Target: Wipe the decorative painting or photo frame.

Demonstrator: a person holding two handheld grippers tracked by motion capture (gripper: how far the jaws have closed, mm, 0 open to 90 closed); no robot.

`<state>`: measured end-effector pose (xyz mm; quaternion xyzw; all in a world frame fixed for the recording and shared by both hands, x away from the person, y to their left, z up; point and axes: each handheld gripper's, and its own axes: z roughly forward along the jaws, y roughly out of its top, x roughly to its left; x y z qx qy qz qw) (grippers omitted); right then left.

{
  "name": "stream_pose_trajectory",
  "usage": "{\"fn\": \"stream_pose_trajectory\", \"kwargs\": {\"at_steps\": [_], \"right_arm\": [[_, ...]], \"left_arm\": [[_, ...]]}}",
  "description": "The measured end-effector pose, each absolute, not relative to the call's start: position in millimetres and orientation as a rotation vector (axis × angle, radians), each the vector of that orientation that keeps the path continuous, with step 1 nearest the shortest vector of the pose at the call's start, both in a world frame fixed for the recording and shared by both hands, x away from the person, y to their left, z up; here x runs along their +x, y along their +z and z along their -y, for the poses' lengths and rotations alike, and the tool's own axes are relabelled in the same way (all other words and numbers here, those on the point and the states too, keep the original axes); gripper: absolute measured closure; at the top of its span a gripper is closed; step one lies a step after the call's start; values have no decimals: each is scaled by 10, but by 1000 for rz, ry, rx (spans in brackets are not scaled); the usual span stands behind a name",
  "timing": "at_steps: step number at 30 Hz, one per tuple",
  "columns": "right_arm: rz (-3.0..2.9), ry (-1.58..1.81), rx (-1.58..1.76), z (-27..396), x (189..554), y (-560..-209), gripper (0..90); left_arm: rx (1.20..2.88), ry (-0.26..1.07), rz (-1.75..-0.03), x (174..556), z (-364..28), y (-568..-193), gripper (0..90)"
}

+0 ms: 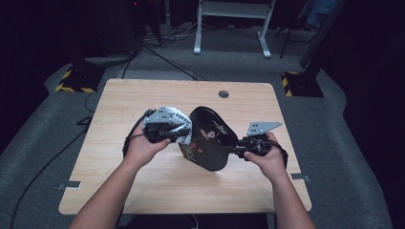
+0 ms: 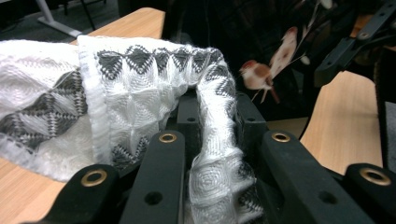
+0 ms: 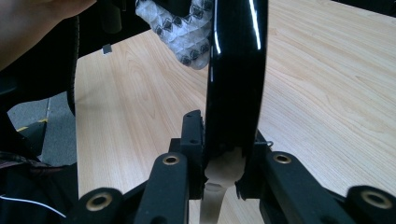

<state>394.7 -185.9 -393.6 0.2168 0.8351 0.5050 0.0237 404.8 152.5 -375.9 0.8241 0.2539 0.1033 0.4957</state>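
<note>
Your table (image 1: 143,95) is lit from above, but the room around it is very dark. Past your right tongs (image 3: 223,154), bright glare streaks run down the shiny black tray (image 3: 236,70). Right up close, the tongs look a little blurry.

High cam overhead facing fwd/down, both tongs cams close-up, all share table (image 1: 143,95)

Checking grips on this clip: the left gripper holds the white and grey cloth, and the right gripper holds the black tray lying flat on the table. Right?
Not quite. The black tray is held up on edge, off the table, as the right gripper view shows. The left gripper does hold the cloth, and the right gripper clamps the tray's rim.
</note>
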Motion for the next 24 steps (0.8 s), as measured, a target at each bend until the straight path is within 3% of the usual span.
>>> {"fn": "stream_pose_trajectory", "kwargs": {"at_steps": [24], "right_arm": [[-2572, 1559, 684, 1839, 3937, -3940, 785]], "left_arm": [[2056, 200, -468, 3822, -932, -3803, 771]]}}
